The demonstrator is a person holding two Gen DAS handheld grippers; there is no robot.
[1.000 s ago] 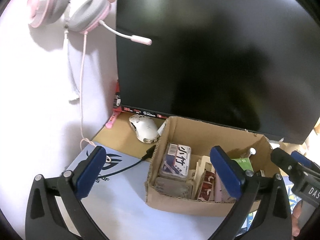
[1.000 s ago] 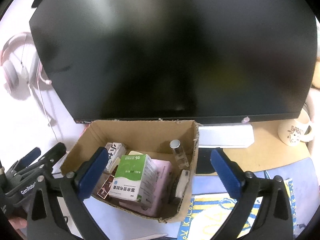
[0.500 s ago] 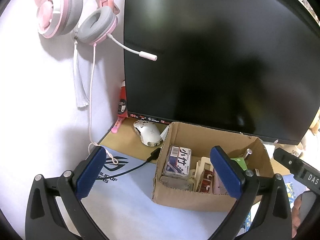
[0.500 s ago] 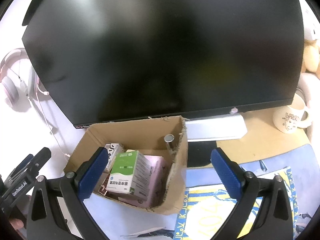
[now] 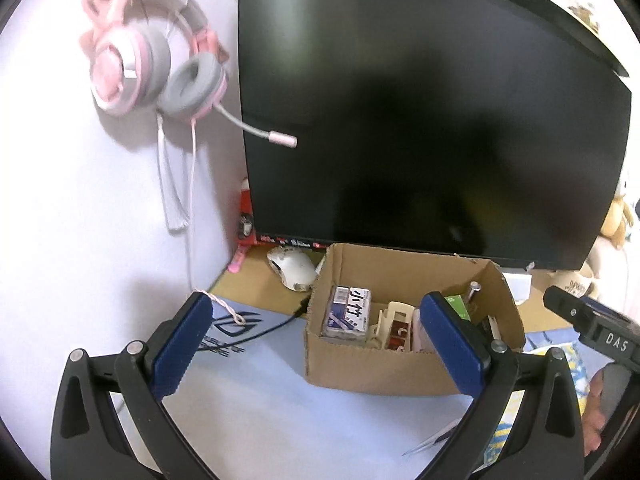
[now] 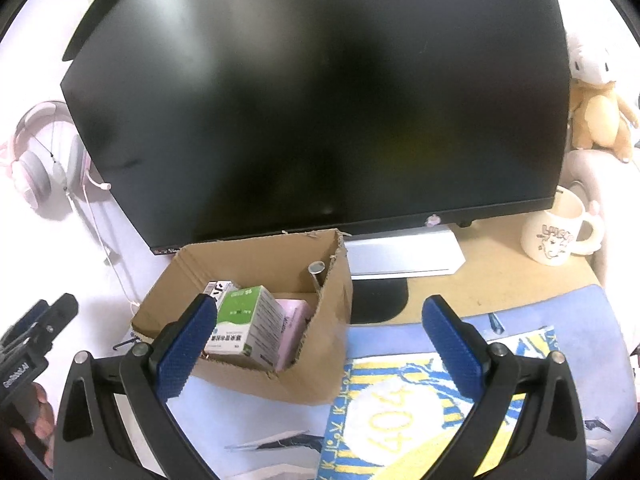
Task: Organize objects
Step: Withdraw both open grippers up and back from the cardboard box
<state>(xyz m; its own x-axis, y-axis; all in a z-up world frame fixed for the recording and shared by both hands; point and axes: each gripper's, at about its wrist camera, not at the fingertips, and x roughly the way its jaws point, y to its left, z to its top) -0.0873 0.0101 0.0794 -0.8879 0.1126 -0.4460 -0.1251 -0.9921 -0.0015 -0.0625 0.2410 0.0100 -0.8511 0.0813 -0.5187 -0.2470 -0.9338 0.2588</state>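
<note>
Left hand-held gripper [image 5: 320, 340] spread wide, empty, above cardboard box [image 5: 360, 372], right hand-held gripper [image 6: 320, 344] likewise

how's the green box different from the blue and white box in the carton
The green box has a green top and lies nearer the right side of the cardboard carton; the blue and white box bears large dark characters and lies at the left end. Both are small printed cartons lying inside.

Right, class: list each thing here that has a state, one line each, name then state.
Brown cardboard box: open-topped, filled.
Black flat monitor: screen dark.
Cream printed mug: upright.
Pink cat-ear headset: hanging on wall.
Left gripper: open, empty.
Right gripper: open, empty.
</note>
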